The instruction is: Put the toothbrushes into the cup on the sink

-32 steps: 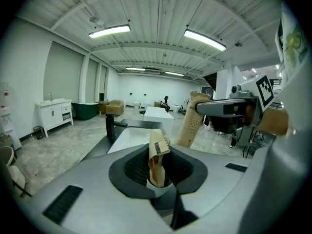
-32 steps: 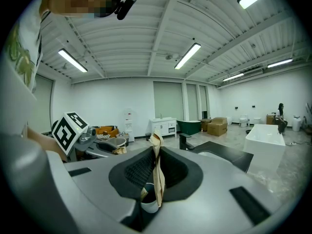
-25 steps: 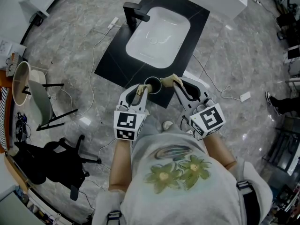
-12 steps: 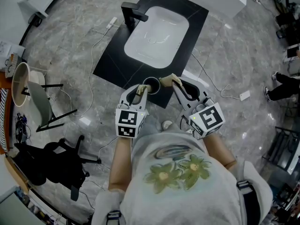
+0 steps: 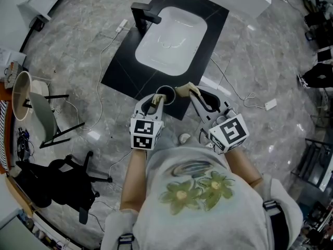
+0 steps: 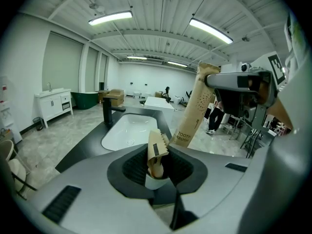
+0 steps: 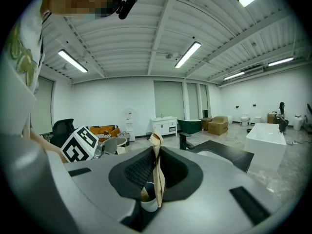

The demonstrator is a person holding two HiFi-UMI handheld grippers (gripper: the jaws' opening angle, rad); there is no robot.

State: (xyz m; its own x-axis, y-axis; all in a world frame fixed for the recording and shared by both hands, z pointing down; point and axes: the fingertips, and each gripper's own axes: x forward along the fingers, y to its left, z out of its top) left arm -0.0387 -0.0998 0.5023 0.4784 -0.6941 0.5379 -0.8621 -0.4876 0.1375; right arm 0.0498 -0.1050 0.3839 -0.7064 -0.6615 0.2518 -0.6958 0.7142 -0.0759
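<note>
Neither released yet: your left gripper (image 5: 155,101) clamps a kraft-paper-sleeved toothbrush (image 6: 157,152), tip inside the round white cup (image 5: 167,94) at the near edge of the black sink counter (image 5: 122,72); your right gripper (image 5: 189,91) clamps a second sleeved toothbrush (image 7: 157,169) just right of it.

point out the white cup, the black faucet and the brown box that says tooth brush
white round cup (image 6: 155,183), left gripper view, on its front wall.
black angular faucet (image 5: 139,17), head view, on its upright body.
brown cardboard toothbrush box (image 6: 198,104), left gripper view, on its dotted front face above the lettering.
</note>
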